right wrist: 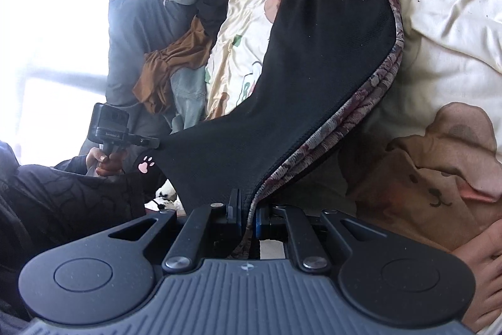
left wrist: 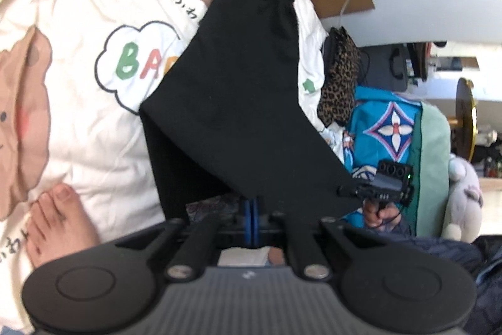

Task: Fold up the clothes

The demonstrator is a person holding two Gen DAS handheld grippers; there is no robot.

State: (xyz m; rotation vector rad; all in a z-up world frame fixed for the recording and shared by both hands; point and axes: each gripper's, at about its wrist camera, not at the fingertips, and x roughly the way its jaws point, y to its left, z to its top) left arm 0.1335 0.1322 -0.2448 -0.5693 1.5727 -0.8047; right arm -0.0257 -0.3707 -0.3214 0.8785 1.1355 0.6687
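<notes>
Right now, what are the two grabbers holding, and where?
Both pinch the black garment along its near edge: the left hand-held gripper at one corner, the right hand-held gripper at the other, by the floral trim.

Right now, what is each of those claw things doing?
Left gripper: closed on the black garment.
Right gripper: closed on the same garment's edge.

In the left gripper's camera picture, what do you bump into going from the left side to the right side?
Bare foot → cloud with colourful letters → black garment pinched by the left gripper → leopard-print cloth → blue patterned fabric → plush toy.
</notes>
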